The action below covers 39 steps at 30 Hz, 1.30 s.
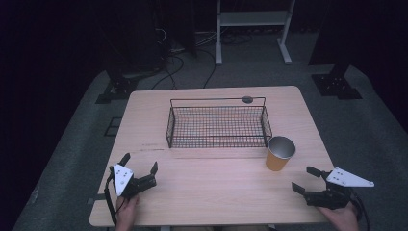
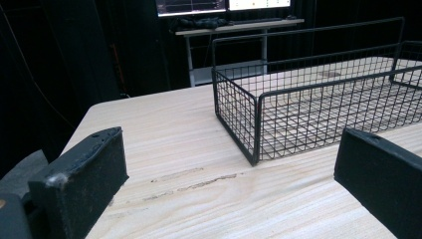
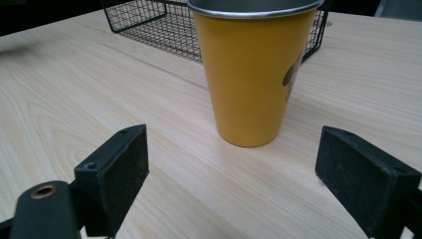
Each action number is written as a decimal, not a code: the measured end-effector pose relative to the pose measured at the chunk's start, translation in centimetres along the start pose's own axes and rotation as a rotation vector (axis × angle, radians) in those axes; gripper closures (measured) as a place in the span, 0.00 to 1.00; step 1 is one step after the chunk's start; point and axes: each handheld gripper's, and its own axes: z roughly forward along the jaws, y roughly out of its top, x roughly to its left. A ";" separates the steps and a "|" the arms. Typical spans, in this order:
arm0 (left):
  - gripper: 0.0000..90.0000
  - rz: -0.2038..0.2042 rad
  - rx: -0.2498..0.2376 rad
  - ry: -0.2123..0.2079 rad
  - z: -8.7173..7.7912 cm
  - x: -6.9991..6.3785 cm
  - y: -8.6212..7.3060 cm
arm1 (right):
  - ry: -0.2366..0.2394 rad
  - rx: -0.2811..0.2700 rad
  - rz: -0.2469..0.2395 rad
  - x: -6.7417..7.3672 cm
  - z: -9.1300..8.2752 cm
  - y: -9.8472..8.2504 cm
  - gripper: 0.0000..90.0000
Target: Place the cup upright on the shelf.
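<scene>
Yellow cup (image 1: 279, 153) upright, just beside wire basket (image 1: 217, 126) corner. Right gripper (image 1: 308, 179) nearer, jaws apart, empty, aimed at cup. Left gripper (image 1: 140, 164) apart, empty, farther off.

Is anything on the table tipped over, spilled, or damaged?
Nothing stands out. The cup stands upright beside the empty basket, nothing is spilled, and both grippers, left and right, are open. The table shows a faint scuff only.

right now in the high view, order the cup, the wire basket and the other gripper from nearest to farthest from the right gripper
1. Cup, just ahead and left of the right gripper, upright on the table.
2. Wire basket, farther back, mid-table behind the cup.
3. Left gripper, across the table at its near left edge.
</scene>
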 end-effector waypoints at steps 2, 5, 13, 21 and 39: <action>0.00 0.000 0.001 0.001 0.0 0.0 0.0 | -0.002 -0.005 0.005 -0.1 0.0 0.0 0.14; 0.00 0.000 0.000 -0.002 0.0 0.0 0.0 | -0.004 -0.002 0.004 -0.1 0.0 -0.1 0.13; 0.00 -0.001 -0.007 -0.005 -0.1 0.0 0.0 | 0.001 -0.004 -0.021 0.5 0.3 0.9 0.12; 0.00 -0.002 -0.008 -0.008 -0.1 0.0 0.0 | -0.002 -0.005 -0.043 0.5 1.5 2.0 0.09; 0.00 -0.001 -0.008 -0.008 -0.1 0.0 0.0 | -0.044 0.007 -0.015 -0.6 4.4 3.5 0.02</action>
